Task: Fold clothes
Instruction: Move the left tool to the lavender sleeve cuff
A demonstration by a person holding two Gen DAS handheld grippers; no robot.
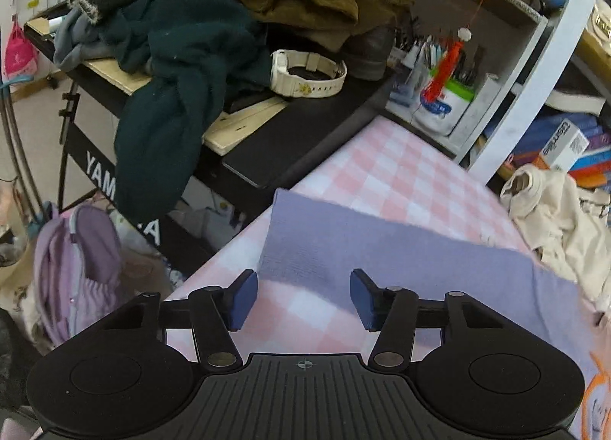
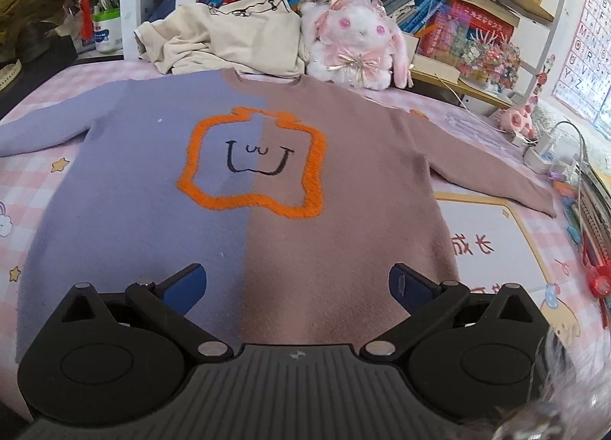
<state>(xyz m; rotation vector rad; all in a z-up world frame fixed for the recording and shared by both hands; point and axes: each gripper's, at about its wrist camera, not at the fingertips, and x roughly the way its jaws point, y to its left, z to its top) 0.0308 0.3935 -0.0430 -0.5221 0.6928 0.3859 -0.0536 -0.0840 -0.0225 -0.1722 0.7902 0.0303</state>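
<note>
lying flat, sweater (image 2: 244, 211) collar pointing away

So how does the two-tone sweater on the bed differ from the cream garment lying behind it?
The two-tone sweater lies spread flat with both sleeves stretched out, while the cream garment sits crumpled in a heap. The sweater is half lilac and half dusty pink with an orange outlined face; the cream garment is one pale colour with thin dark line marks. Both rest on the pink checked bedspread, and neither is folded yet.
</note>
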